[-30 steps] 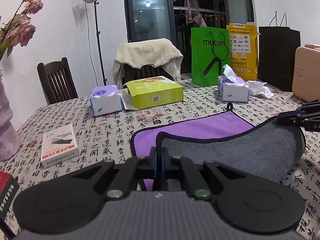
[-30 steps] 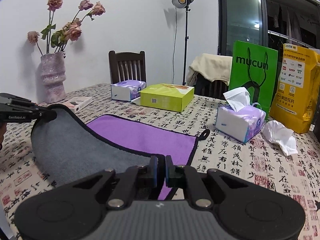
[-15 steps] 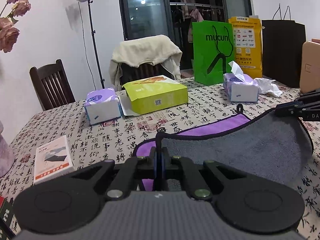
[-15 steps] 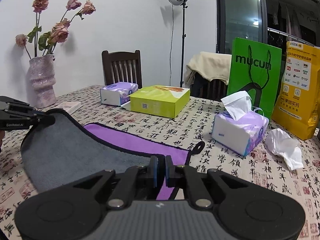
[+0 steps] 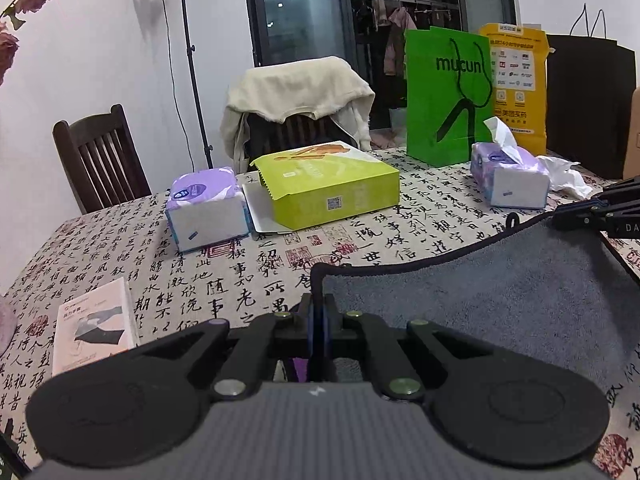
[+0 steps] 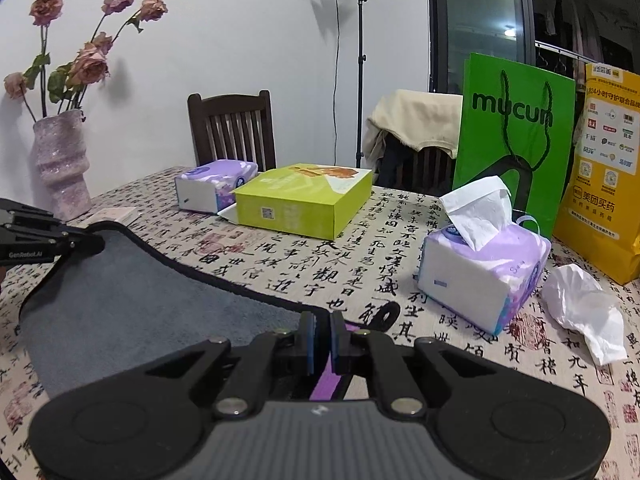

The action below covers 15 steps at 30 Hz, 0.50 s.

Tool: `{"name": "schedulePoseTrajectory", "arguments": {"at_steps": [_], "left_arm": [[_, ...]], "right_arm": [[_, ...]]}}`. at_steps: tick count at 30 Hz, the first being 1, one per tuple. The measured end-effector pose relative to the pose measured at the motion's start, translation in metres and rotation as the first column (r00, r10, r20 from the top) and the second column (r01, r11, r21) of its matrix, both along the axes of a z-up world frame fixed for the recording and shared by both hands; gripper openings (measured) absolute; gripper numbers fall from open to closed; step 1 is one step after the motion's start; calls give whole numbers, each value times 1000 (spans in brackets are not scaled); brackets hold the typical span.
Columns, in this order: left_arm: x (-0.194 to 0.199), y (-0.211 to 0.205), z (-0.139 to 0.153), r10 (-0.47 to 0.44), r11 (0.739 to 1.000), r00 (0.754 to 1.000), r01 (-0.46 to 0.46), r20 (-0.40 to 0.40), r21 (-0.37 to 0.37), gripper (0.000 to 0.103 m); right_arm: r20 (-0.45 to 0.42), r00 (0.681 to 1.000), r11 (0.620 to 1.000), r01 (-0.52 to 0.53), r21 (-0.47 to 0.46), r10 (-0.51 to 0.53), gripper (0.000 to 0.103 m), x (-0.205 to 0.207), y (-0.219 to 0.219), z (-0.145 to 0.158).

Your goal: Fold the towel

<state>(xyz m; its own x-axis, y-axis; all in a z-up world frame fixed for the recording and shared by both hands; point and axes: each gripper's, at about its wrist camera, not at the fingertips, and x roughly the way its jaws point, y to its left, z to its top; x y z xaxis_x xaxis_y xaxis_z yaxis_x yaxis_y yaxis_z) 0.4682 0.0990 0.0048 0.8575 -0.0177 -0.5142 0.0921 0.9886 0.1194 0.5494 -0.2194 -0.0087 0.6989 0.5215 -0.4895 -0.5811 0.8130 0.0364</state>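
The towel (image 5: 500, 292) is grey on the side facing up, purple beneath, with a black hem. It is folded forward over itself on the table. My left gripper (image 5: 319, 312) is shut on its left corner. My right gripper (image 6: 322, 330) is shut on its right corner, with a narrow gap showing between the pads. Each gripper shows in the other's view, the right one (image 5: 576, 216) at the right edge and the left one (image 6: 80, 242) at the left edge. The towel (image 6: 132, 300) hangs slack between them. Its black loop (image 6: 380, 314) lies just past my right gripper.
On the calligraphy tablecloth (image 5: 200, 276) lie a lime box (image 5: 328, 188), two tissue packs (image 5: 204, 208) (image 6: 484, 268), a crumpled tissue (image 6: 584, 308) and a booklet (image 5: 94, 320). A green bag (image 6: 516, 140) and yellow bag (image 6: 604, 164) stand behind. A vase (image 6: 62, 160) stands far left.
Both grippers have carried the towel's near edge forward over the rest. The purple side, broadly visible before, is now almost covered by the grey side.
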Motion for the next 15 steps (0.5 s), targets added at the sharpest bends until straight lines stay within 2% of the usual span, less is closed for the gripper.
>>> {"name": "schedulePoseTrajectory", "arguments": {"at_steps": [15], "left_arm": [[32, 9, -11, 8, 1000, 999, -8, -31, -10, 5]], "right_arm": [[-33, 999, 1000, 13, -11, -14, 7, 38, 13, -14]]}}
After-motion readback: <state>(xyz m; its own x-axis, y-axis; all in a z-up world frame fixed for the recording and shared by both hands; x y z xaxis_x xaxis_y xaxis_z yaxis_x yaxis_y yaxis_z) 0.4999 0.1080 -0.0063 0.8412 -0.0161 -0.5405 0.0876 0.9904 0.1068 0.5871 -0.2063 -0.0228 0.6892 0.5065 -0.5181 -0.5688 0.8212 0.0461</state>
